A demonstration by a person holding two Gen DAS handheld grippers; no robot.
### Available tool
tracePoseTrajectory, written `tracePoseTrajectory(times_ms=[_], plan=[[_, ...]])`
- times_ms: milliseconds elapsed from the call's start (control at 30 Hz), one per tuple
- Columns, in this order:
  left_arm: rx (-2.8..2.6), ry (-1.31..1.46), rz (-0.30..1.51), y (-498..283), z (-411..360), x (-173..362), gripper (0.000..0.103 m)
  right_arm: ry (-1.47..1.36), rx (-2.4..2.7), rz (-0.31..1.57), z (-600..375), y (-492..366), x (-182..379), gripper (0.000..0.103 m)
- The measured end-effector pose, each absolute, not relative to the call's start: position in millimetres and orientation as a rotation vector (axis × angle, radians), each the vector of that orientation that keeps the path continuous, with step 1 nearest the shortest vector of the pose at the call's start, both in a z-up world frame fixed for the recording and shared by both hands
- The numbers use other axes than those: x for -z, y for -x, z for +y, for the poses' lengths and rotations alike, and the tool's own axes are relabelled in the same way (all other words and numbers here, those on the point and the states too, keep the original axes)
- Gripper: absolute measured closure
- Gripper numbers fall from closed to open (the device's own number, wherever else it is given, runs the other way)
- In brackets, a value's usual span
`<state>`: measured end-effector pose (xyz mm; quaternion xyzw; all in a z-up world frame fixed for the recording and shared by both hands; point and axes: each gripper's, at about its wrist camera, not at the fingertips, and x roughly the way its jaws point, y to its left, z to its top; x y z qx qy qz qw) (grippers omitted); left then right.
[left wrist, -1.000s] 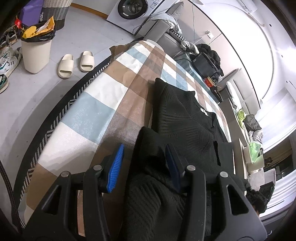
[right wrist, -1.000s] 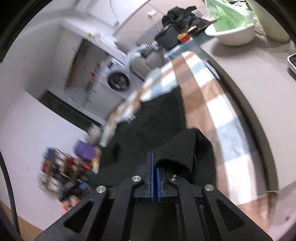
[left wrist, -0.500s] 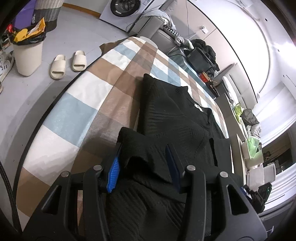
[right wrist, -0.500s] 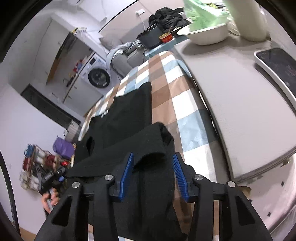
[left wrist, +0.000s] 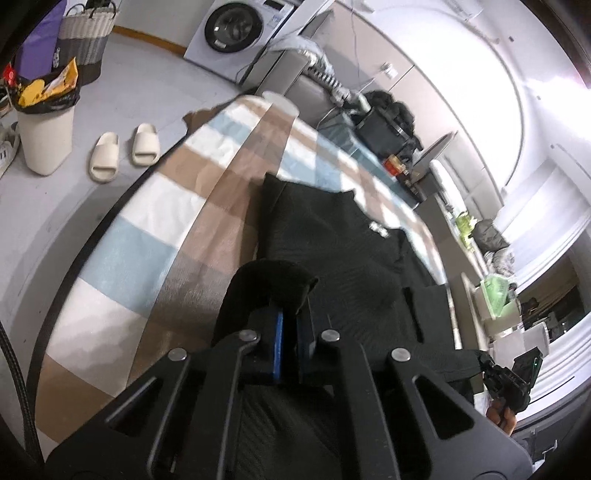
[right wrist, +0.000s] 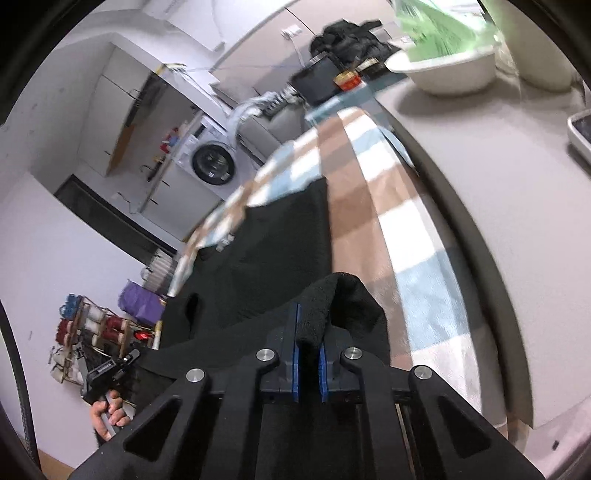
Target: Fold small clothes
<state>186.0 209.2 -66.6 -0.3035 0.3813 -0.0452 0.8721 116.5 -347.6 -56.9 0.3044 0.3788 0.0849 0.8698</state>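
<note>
Left gripper point(left wrist: 287, 341): jaws just closed, now pinching a bunched fold at the near left corner of the black knit garment point(left wrist: 343, 254), the blue pads nearly together with dark fabric humped over their tips. Right gripper point(right wrist: 308, 360): jaws likewise just closed, clamped on the matching near right corner, a thick roll of knit squeezed between the blue pads. Both corners gripped at once, probably so the near hem can go up and over as one straight edge rather than skewing to one side.

Garment itself: spread flat on the checked cloth point(left wrist: 147, 240) covering the desk, far end with a small white label lying toward the washing machine point(left wrist: 236, 33) — smooth and unwrinkled beyond the pinched corners, so a fair base for the fold. Between the grippers, the near hem stretched taut across the right wrist view.

Off to the left on the floor, clear of the work: a bin point(left wrist: 44, 136) and a pair of slippers point(left wrist: 123, 151). On the bare desk to the right, a white bowl point(right wrist: 447, 70) with green plastic in it — well apart from the garment.

Likely next need: an even lift of both corners, carried toward the label end.
</note>
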Motion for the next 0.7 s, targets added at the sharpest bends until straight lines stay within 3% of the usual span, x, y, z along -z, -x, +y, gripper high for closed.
tracePoseTrajectory(times_ms=[333,700], plan=[[0.123,0.661,0.636,-199,219,12,0.1,-0.607,-0.188,0.613,-332,-140,1,0.096],[0.087,0.657,0.594,-291,227,-3,0.1,-0.601,-0.105,0.545,-331,-227,-9,0.096]])
